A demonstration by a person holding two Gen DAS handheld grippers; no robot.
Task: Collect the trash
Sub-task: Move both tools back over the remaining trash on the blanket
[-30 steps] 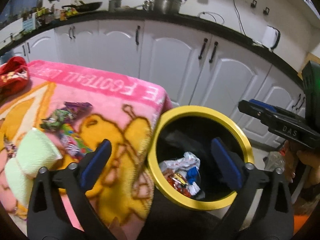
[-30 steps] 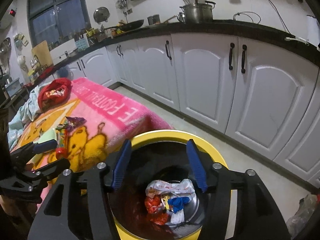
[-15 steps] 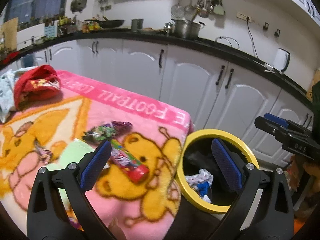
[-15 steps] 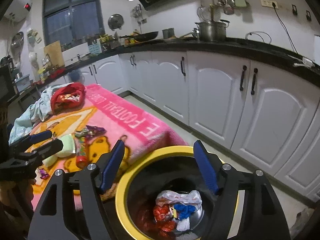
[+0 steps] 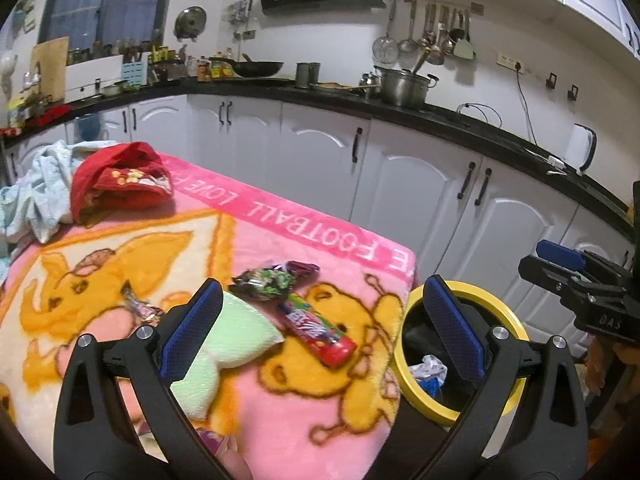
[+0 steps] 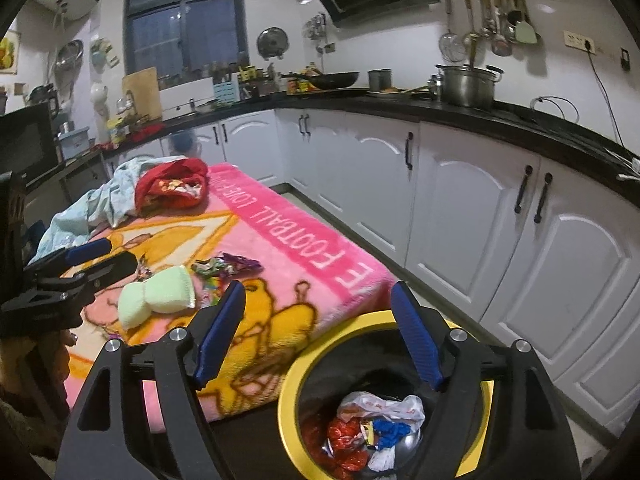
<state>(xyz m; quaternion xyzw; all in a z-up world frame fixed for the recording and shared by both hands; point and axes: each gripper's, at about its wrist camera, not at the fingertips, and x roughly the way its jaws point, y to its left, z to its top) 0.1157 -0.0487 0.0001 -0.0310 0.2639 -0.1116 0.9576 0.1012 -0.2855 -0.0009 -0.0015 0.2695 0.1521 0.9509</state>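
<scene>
- Left wrist view: left gripper (image 5: pixel 320 330) spread wide, blue pads far apart, nothing between them.
- Directly ahead between the pads: long red-green candy wrapper (image 5: pixel 318 330) lying flat on the pink blanket (image 5: pixel 280 216).
- Just past it, further from the gripper: dark green-purple wrapper (image 5: pixel 272 280), touching or nearly touching the long one's far end.
- Beside the left pad: pale green cloth (image 5: pixel 224 340), partly hidden behind the pad. A small wrapper (image 5: pixel 140 308) sits left of that pad.
- Behind the right pad: yellow-rimmed bin (image 5: pixel 508 328) off the blanket edge, crumpled trash visible inside.
- Far left ahead: red cloth (image 5: pixel 120 184) bundled on the blanket.
- Right gripper (image 5: pixel 580 280) enters at the right edge, side-on.
- Right wrist view: right gripper (image 6: pixel 320 334) also wide open, empty, hovering above the bin (image 6: pixel 288 392); rim sits under and between the pads.
- Bin holds white, red and blue scraps (image 6: pixel 372 428).
- Left of the left pad: green cloth (image 6: pixel 156 296) and the dark wrapper (image 6: pixel 224 266) on the blanket (image 6: pixel 304 240).
- Left gripper (image 6: pixel 104 260) at the far left edge, fingers apart, over the blanket.
</scene>
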